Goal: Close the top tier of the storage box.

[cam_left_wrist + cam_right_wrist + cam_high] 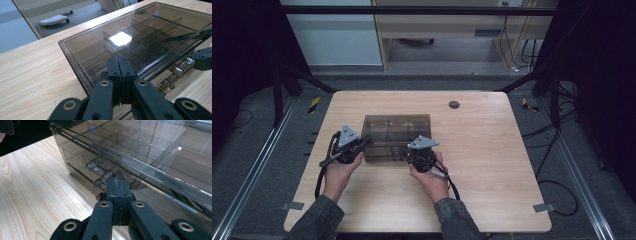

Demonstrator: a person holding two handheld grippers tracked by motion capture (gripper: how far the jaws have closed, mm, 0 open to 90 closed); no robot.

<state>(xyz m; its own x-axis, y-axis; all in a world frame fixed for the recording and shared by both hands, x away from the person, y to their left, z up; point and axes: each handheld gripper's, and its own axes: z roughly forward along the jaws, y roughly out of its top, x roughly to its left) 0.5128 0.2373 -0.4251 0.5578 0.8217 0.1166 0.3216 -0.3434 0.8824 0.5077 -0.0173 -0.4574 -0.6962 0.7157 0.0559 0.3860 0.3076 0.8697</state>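
Observation:
A smoky see-through compartment box (397, 131) with a lid lies in the middle of the wooden table (492, 165). My left gripper (365, 142) is shut, and its tips rest at the box's near left corner. In the left gripper view the shut jaws (120, 63) lie against the lid's edge over the dividers (140, 42). My right gripper (419, 148) is shut at the box's front wall. Its tips (117, 183) sit just under the lid's front rim, beside a clear latch (99, 171). Nothing is held between either pair of jaws.
A dark round grommet (454, 104) sits in the table's far side. Black frame posts (279, 90) and cables (557, 185) flank the table on the floor. A wooden desk (437, 30) stands beyond the far edge.

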